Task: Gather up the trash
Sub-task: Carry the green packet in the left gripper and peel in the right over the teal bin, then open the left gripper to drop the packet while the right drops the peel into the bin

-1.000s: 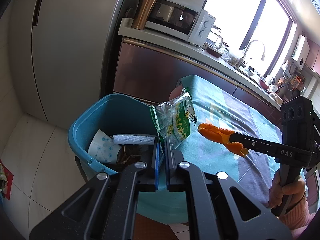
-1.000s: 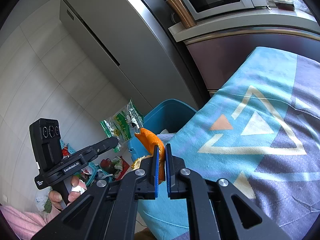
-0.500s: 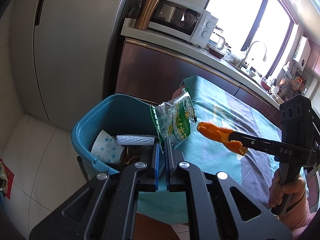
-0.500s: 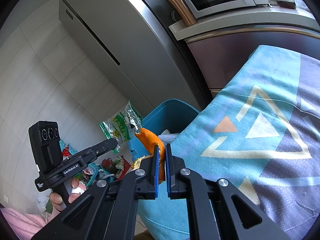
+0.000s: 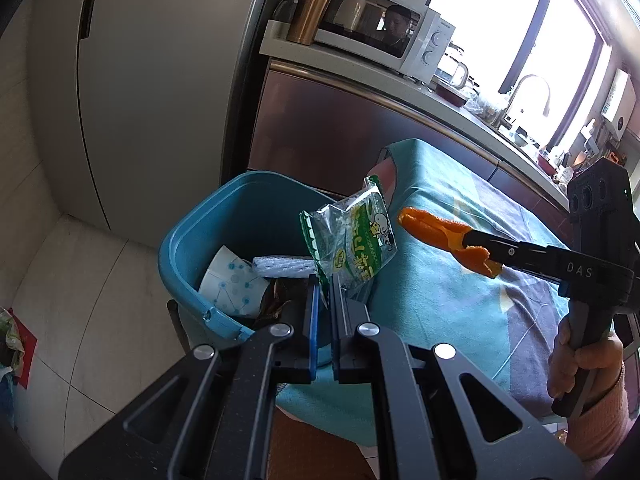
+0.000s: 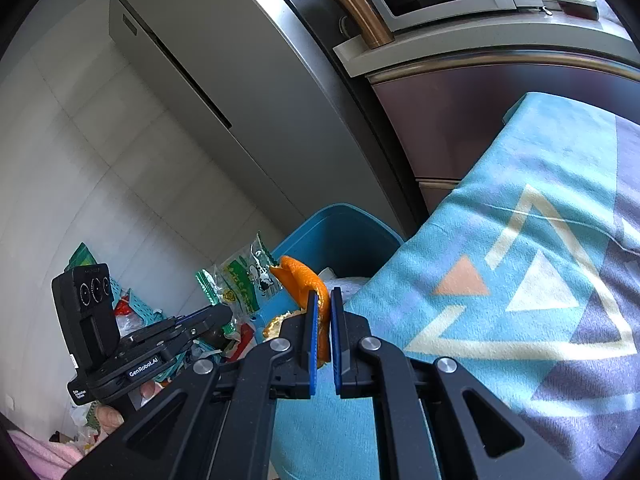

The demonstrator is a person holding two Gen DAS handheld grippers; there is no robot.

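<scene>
presently each claw grips one item: left claw [image 5: 324,280] a wrapper [image 5: 352,236], right claw [image 6: 324,300] an orange peel [image 6: 300,280].

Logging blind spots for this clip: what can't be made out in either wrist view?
- Left wrist: the lower contents of the blue plastic bin are hidden by the left gripper and the white paper cup.
- Left wrist: the print on the clear green-printed snack wrapper is too small to read.
- Right wrist: the pinched end of the orange peel is hidden inside the right gripper.
- Right wrist: the floor clutter is too blurred to identify.
</scene>
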